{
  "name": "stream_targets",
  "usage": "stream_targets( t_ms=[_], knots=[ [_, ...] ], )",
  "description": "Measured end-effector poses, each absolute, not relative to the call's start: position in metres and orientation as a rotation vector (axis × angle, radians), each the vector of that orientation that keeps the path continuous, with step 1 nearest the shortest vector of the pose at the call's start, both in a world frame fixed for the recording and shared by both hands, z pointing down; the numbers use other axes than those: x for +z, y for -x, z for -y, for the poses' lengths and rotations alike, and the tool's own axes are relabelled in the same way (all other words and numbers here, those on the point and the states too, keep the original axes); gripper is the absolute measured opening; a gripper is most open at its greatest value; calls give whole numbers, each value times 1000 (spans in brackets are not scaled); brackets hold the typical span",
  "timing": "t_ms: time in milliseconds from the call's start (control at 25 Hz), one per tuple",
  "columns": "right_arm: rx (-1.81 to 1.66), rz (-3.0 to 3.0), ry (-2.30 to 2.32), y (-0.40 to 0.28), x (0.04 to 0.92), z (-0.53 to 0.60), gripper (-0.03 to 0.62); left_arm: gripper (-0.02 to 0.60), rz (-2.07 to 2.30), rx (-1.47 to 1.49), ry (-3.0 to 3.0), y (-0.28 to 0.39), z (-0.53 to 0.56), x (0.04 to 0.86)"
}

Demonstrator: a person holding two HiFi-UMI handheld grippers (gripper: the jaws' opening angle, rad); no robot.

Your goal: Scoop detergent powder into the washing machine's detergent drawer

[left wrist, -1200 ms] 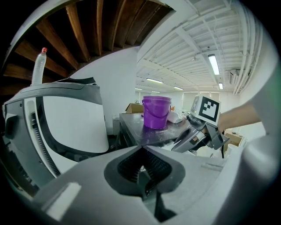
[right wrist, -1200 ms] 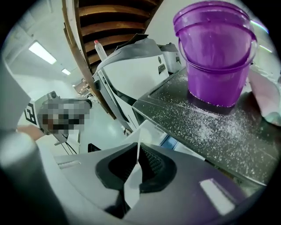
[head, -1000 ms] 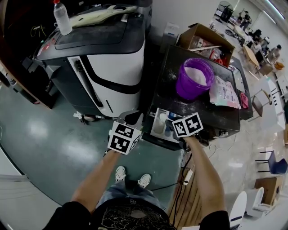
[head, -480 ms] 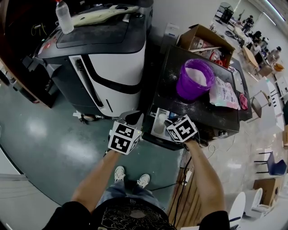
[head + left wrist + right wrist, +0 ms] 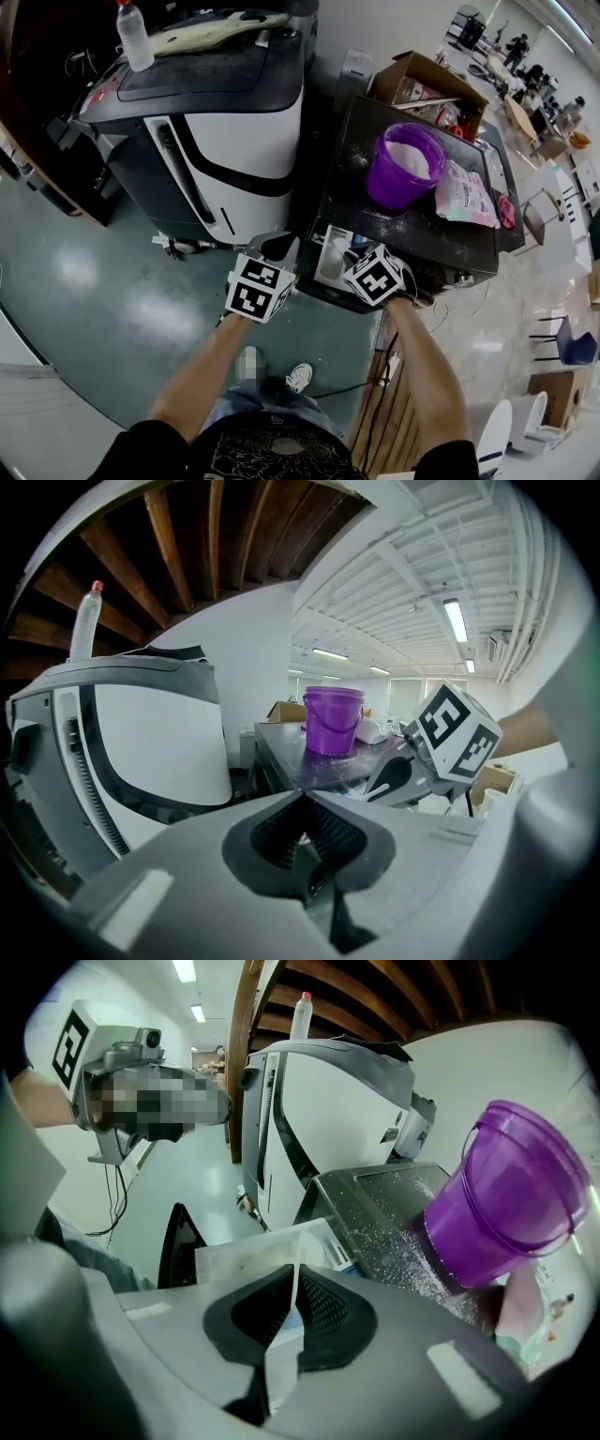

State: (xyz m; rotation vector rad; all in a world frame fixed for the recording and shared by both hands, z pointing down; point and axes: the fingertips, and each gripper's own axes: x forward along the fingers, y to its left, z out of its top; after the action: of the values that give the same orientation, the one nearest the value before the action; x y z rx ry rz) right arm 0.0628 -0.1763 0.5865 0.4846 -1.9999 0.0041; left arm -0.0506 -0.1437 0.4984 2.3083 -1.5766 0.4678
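Right tool [image 5: 294, 1277] shifted left, pinching thin scoop [image 5: 297, 1248].

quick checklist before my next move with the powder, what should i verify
1. Detergent drawer pulled open: ok.
2. Purple bucket upright, powder inside: ok.
3. Right hand-held gripper shut on thin white handle: ok.
4. Scoop end of that handle loaded: cannot tell, it is not visible.
5. Left hand-held gripper shut, empty, apart from the drawer: ok.
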Motion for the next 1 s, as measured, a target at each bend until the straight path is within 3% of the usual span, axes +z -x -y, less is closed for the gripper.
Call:
stream_targets(
  t_ms=[1000],
  knots=[
    [-550, 1832, -474, -62, 576, 174, 35, 0, 1577, 452, -2314, 57, 139, 495]
  ],
)
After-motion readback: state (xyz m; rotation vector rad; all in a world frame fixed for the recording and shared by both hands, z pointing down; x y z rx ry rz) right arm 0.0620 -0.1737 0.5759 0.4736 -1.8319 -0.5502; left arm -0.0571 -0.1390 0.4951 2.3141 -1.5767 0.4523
